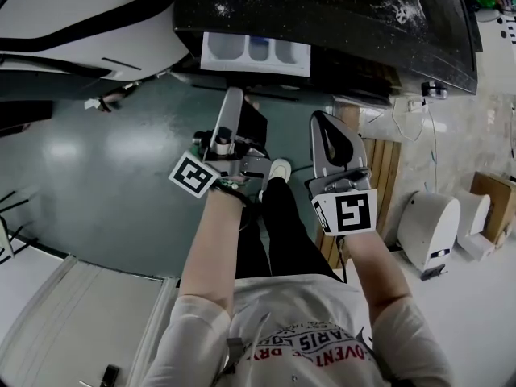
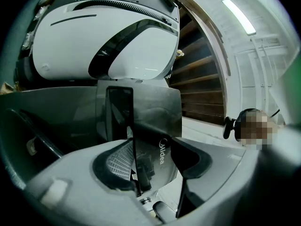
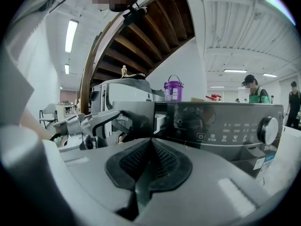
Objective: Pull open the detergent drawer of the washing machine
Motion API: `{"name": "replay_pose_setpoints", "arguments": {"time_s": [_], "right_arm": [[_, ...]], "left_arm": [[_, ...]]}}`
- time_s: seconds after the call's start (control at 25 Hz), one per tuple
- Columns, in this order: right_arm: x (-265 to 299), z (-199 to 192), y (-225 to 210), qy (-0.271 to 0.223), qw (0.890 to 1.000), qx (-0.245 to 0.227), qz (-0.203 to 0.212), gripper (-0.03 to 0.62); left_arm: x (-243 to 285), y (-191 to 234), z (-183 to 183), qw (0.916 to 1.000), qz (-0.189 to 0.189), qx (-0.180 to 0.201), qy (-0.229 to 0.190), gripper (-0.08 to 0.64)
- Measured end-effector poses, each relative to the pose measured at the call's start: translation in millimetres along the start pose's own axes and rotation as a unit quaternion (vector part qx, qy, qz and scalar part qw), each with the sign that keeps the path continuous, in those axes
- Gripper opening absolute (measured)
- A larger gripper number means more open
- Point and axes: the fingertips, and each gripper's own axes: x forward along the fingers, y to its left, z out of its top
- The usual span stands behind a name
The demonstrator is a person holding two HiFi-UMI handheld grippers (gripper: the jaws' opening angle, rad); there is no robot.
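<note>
The dark washing machine [image 1: 339, 14] fills the top of the head view. Its detergent drawer [image 1: 255, 55] stands pulled out, white compartments showing. My left gripper [image 1: 233, 95] lies on its side and reaches up to the drawer's front. In the left gripper view the dark drawer front [image 2: 155, 121] with its brand lettering fills the gap between the wide-set jaws of the left gripper [image 2: 157, 161]. The right gripper view shows that gripper's finger against the drawer [image 3: 159, 119]. My right gripper [image 1: 329, 122] hangs back to the right, its pads [image 3: 162, 161] meeting with nothing between them.
The control panel [image 3: 225, 126] with a dial [image 3: 268, 130] lies right of the drawer, and a purple bucket [image 3: 173, 89] stands on the machine. A large white appliance [image 1: 81, 22] sits on the left, wooden slats [image 1: 379, 184] and white units [image 1: 427, 228] on the right. People [image 3: 251, 88] stand far back.
</note>
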Motion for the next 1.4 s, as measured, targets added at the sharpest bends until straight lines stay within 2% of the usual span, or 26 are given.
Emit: {"name": "replay_pose_setpoints", "arguments": {"time_s": [0.24, 0.52, 0.84, 0.88, 0.92, 1.04, 1.2, 1.4], "right_arm": [[-27, 13, 13, -0.014, 1.0, -0.002, -0.023, 0.002], [-49, 16, 32, -0.025, 0.999, -0.015, -0.027, 0.002], [-68, 17, 61, -0.041, 0.999, -0.006, -0.034, 0.002], [-71, 18, 64, -0.045, 0.998, -0.006, -0.034, 0.002], [-74, 19, 67, -0.048, 0.998, -0.005, -0.034, 0.002], [-83, 19, 74, -0.051, 0.998, 0.0, -0.036, 0.002], [-93, 22, 79, -0.055, 0.998, 0.0, -0.038, 0.002], [-104, 26, 81, -0.054, 0.998, 0.002, -0.041, 0.002]], "left_arm": [[-19, -8, -5, 0.9999, 0.008, -0.008, 0.002, 0.249], [-42, -20, -14, 0.9999, 0.007, -0.007, 0.006, 0.247], [-79, -33, -20, 0.9998, 0.004, -0.012, 0.018, 0.247], [-84, -31, -17, 0.9997, 0.013, -0.015, 0.011, 0.222], [-90, -28, -15, 0.9995, 0.028, -0.018, 0.002, 0.153], [-107, -19, -11, 0.9973, 0.073, -0.008, -0.005, 0.01], [-104, -31, -17, 0.9978, 0.055, 0.02, 0.033, 0.003], [-108, -32, -15, 0.997, 0.073, 0.013, 0.022, 0.003]]}}
